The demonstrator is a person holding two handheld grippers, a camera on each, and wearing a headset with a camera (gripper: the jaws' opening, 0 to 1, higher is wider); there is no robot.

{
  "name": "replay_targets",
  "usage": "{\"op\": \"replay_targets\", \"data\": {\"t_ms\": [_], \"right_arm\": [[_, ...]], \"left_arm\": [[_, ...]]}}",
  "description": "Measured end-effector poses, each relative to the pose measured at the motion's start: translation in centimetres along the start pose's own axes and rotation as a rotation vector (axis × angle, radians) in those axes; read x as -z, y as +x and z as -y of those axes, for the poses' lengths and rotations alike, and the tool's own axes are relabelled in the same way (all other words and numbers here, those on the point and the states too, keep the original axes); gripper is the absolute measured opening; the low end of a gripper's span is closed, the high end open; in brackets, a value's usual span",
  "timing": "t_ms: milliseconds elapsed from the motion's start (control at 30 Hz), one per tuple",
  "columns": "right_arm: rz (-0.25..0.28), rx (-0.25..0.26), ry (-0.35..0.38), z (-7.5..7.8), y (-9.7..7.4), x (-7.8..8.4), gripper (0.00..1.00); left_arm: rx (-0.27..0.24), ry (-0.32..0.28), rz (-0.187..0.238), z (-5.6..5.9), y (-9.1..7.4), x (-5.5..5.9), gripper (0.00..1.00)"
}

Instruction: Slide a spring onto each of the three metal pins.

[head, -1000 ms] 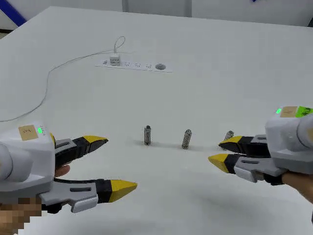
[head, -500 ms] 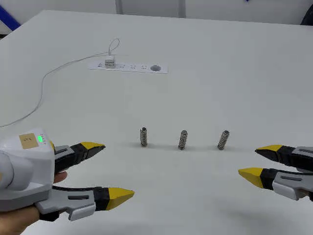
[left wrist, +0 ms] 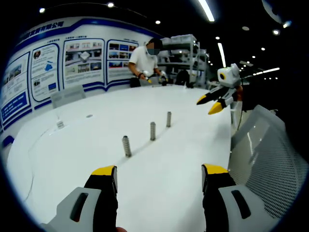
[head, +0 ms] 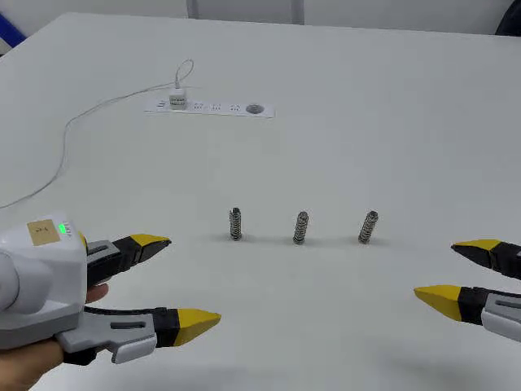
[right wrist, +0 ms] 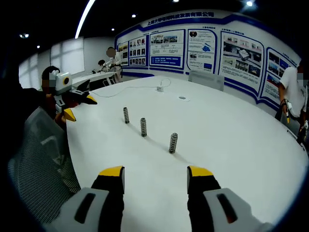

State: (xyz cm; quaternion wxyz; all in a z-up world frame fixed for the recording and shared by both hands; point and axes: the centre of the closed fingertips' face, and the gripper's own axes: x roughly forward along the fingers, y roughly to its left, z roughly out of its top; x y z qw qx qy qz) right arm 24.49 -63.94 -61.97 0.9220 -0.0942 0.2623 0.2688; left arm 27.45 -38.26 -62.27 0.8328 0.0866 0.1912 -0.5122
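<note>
Left gripper [head: 193, 278]: jaws apart, empty, low left.
Springs: left spring [head: 235, 224], middle spring [head: 300, 228], right spring [head: 368, 227] — upright in a row on the table [head: 391, 122], between the grippers.
Right gripper [head: 435, 269]: jaws apart, empty.
Head view: power strip [head: 210, 107] behind the row.
Left gripper view: person [left wrist: 142, 63] — beyond the table.

You're in what looks like a lab or demo hall. There's a broad white desk [head: 391, 98] under you with a white multi-socket power strip [head: 209, 107] on it. Blue-and-white printed display boards [right wrist: 203, 48] line the wall, long ceiling strip lights [left wrist: 206, 9] run overhead, metal storage racks [left wrist: 186, 48] stand behind, and a person in a white shirt [left wrist: 145, 60] stands beyond the desk.
</note>
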Motion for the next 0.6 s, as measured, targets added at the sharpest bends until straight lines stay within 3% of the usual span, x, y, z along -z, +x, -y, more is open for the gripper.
{"op": "replay_targets", "data": {"t_ms": [600], "right_arm": [[0.029,0.012,0.023,0.05,-0.49,-0.25,0.60]], "left_arm": [[-0.009,-0.022,0.009,-0.30,-0.19,0.04,0.73]]}}
